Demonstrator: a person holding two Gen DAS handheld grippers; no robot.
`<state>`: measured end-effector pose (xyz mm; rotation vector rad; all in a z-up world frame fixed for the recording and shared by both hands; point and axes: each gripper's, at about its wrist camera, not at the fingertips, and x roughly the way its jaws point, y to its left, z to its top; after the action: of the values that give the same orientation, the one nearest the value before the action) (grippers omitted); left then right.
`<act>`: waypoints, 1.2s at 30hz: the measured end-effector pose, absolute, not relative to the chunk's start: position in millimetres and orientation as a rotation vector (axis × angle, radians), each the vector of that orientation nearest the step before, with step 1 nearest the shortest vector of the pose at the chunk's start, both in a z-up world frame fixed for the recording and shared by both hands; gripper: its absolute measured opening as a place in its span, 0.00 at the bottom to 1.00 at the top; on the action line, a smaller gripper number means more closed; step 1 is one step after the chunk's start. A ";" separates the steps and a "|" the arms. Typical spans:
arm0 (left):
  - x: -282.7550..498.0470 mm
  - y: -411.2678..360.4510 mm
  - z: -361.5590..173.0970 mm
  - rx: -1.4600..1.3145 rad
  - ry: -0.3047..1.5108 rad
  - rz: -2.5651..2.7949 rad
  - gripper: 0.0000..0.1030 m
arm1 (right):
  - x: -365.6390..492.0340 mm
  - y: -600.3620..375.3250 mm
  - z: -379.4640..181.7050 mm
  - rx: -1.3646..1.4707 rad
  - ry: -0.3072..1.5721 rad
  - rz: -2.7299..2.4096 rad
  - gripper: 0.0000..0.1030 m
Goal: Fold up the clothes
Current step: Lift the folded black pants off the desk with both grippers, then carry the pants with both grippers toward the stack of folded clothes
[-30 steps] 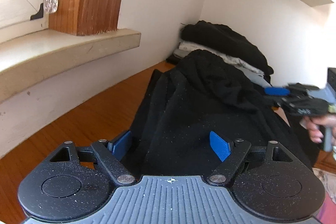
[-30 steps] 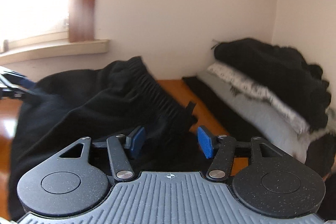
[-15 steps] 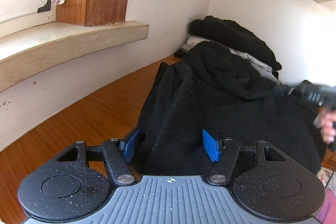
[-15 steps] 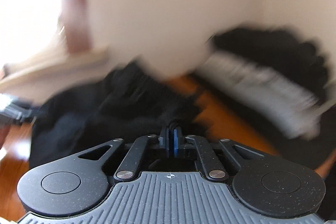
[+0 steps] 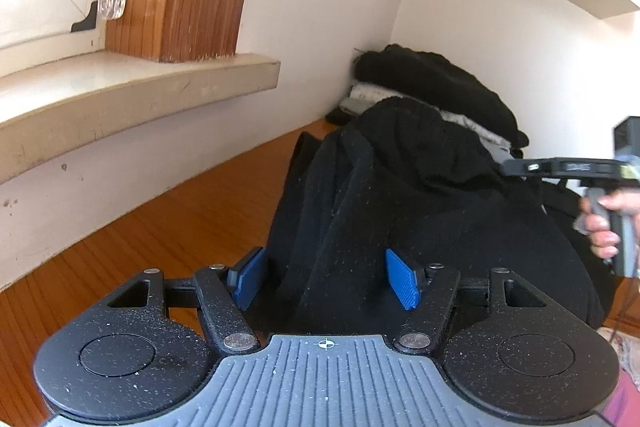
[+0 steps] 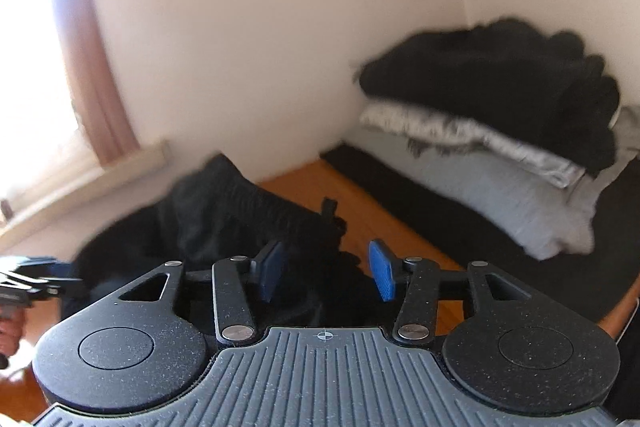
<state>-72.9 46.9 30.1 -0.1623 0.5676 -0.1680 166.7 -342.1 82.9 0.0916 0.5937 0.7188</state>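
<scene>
Since the earlier frame our right gripper [image 6: 326, 275] has snapped closed and its jaws have just been opening again; now they stand apart, with the dark cloth under and between them but the pads not pressing it. Our left gripper [image 5: 324, 281] has kept its place, released too, its blue pads on each side of a fold of the garment [image 5: 420, 227] without pinching.

From the left gripper the garment runs straight ahead, its long axis pointing toward the pile [image 5: 432, 83] in the corner. The right gripper sits at the garment's side edge, nearer to the pile, so we judge it is closer to the ribbed end [image 6: 256, 195].

It is a black, thick, soft piece, humped and wrinkled on the wood floor [image 5: 180, 227], not yet flat.
</scene>
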 end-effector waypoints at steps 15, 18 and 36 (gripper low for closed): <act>-74.5 45.0 31.6 -0.153 0.541 -0.143 0.68 | 165.5 -302.7 92.0 -0.092 0.478 0.657 0.48; -81.8 45.3 40.5 -0.172 0.459 -0.128 0.66 | 142.4 -328.5 91.8 -0.088 0.470 0.703 0.50; -98.3 -43.5 43.6 0.164 0.468 -0.172 0.19 | 55.7 -352.1 66.9 0.063 0.597 0.949 0.04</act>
<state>-98.3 -43.5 43.6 0.1642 0.4678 -0.1723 55.7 -352.1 66.9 0.0626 0.5973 0.9493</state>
